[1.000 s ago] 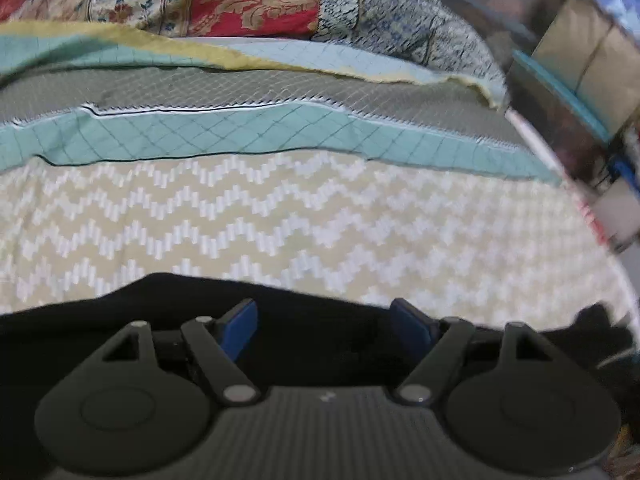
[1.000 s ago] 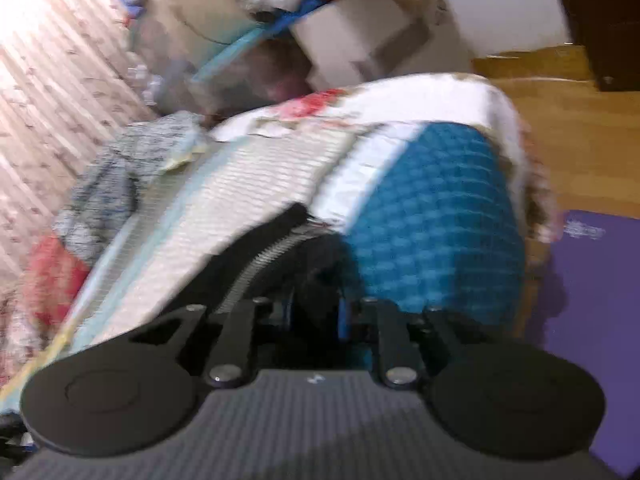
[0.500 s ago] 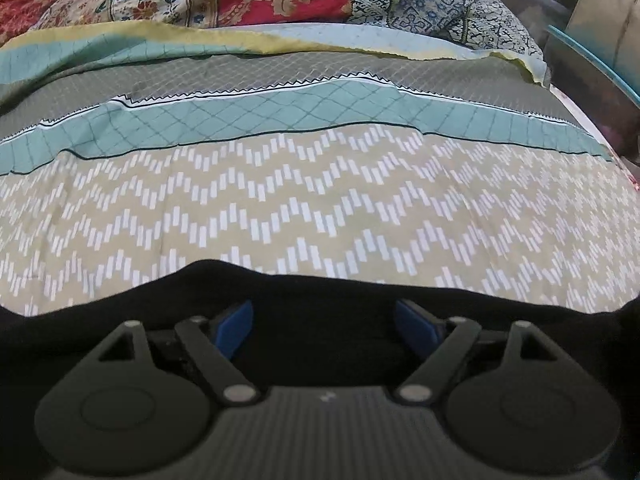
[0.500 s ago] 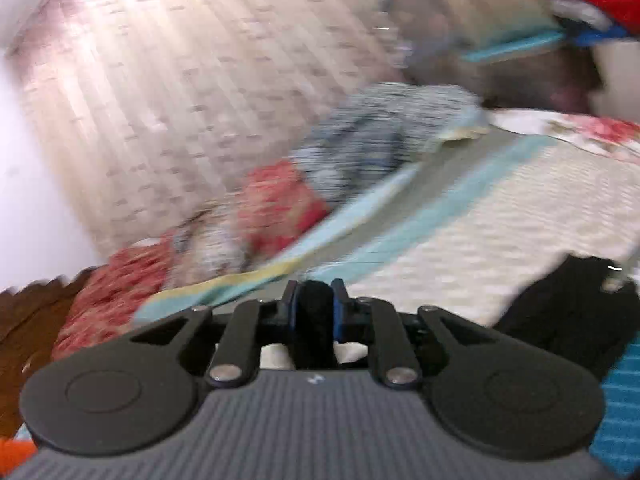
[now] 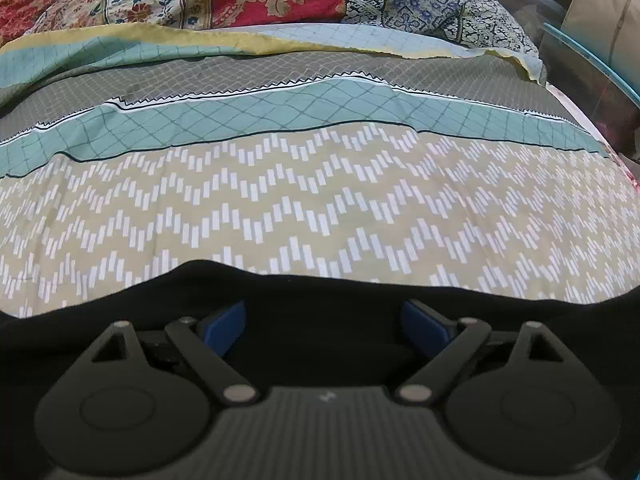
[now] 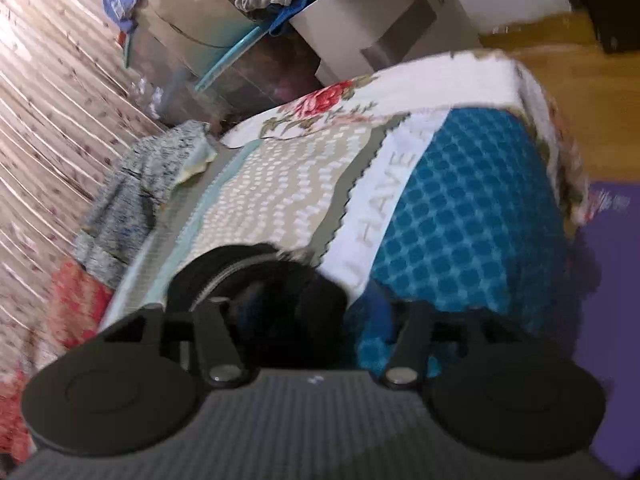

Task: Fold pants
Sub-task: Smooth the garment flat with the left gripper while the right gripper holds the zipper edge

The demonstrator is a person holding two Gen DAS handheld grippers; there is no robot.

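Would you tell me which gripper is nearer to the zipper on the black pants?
Right. The right gripper, jaws just opened, sits right at the zipper. The left gripper, also open, is over plain black cloth; its view shows no zipper.

Read only in the right wrist view: the capitals "HAVE", printed in grey along the white band of the bedcover (image 6: pixel 384 216), between its zigzag-edged grey strip and its blue checked panel. Made out beside that word just a partial letter at each end, too cut off or blurred to name. Found nothing legible in the left wrist view, where the patterned bedcover (image 5: pixel 320 200) carried only chevrons, grids and florals.
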